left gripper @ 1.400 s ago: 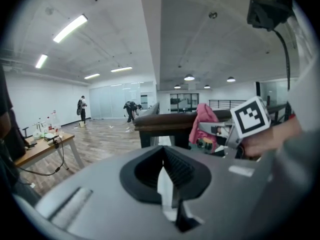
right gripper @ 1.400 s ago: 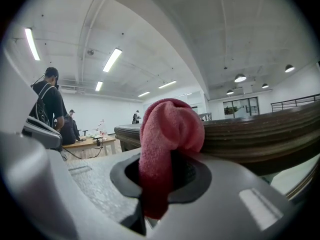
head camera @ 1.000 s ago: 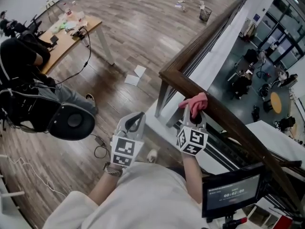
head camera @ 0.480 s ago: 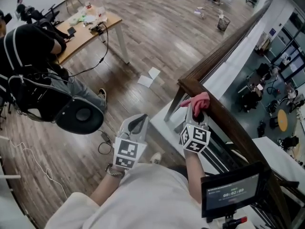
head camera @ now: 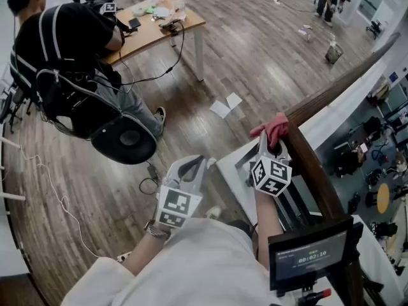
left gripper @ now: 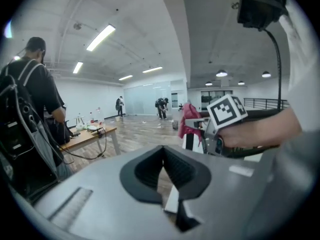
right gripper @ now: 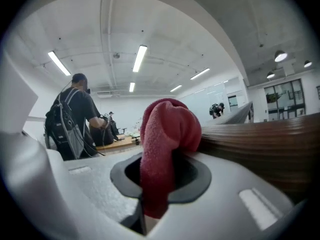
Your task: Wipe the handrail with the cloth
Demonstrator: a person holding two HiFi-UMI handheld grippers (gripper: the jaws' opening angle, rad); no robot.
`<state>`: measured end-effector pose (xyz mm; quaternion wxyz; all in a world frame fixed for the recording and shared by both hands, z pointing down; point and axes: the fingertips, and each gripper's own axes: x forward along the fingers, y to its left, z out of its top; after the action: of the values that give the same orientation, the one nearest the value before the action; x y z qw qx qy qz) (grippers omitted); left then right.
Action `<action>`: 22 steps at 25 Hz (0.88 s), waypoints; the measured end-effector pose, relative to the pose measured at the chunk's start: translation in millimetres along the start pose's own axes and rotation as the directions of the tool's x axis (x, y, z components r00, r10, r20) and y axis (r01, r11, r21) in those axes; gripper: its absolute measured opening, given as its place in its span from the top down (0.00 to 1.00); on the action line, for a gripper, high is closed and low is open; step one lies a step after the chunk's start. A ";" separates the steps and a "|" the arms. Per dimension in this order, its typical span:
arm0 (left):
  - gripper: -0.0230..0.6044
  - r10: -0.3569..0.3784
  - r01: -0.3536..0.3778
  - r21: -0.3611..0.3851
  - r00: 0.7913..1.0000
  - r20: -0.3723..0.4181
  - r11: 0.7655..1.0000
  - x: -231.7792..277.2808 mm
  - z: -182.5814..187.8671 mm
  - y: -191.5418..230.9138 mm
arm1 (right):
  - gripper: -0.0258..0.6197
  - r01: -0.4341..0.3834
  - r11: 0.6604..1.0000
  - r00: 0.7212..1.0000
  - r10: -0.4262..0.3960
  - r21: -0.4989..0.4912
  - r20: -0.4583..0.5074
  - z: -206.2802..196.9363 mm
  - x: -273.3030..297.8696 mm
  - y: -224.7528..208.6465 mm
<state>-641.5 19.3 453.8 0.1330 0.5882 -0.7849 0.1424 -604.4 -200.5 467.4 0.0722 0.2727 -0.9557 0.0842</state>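
Note:
The dark wooden handrail runs down the right of the head view and bends at a corner. My right gripper is shut on a pink-red cloth, which it presses against that corner. In the right gripper view the cloth bulges out of the shut jaws, with the handrail just to the right. My left gripper hangs shut and empty over the floor, left of the rail. Its own view shows the right gripper and the cloth ahead.
A person in black sits in a chair at a wooden desk at the far left. Papers and cables lie on the wood floor. A small screen sits near the bottom right. Beyond the rail is a drop to a lower floor.
The head view has swung, bringing the seated person and the desk further in. The right gripper still holds the cloth at the rail's corner. The left gripper stays shut beside it.

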 end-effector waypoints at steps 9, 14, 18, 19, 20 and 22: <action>0.95 0.095 -0.095 -0.051 0.995 -0.004 0.994 -16.3 -4.1 16.2 | 0.86 -0.308 0.827 0.933 0.359 0.470 -0.020 -17.1 23.9 56.4; 0.95 0.087 -0.087 -0.055 0.996 -0.011 0.995 -14.4 -8.4 12.9 | 0.86 -0.284 0.795 0.936 0.350 0.536 -0.024 -26.1 16.6 47.5; 0.95 0.046 -0.046 -0.039 0.999 -0.002 0.998 -5.9 -4.8 -1.4 | 0.86 -0.233 0.784 0.958 0.287 0.575 -0.003 -25.4 4.8 20.3; 0.95 0.030 -0.030 -0.032 1.000 0.002 0.999 -3.5 -2.3 -6.4 | 0.86 -0.211 0.782 0.965 0.261 0.586 -0.001 -25.1 0.3 11.3; 0.95 0.013 -0.013 -0.024 1.000 0.005 1.000 -1.6 0.3 -11.1 | 0.86 -0.190 0.778 0.972 0.236 0.599 0.001 -25.0 -3.9 3.0; 0.95 -0.014 0.014 -0.013 1.000 0.009 1.000 1.3 4.2 -19.7 | 0.86 -0.155 0.764 0.981 0.196 0.627 0.005 -25.5 -10.5 -9.6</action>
<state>-623.2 11.2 451.8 0.1343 0.5935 -0.7822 0.1337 -588.2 -198.1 491.5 -0.0013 0.1880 -0.8923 0.4104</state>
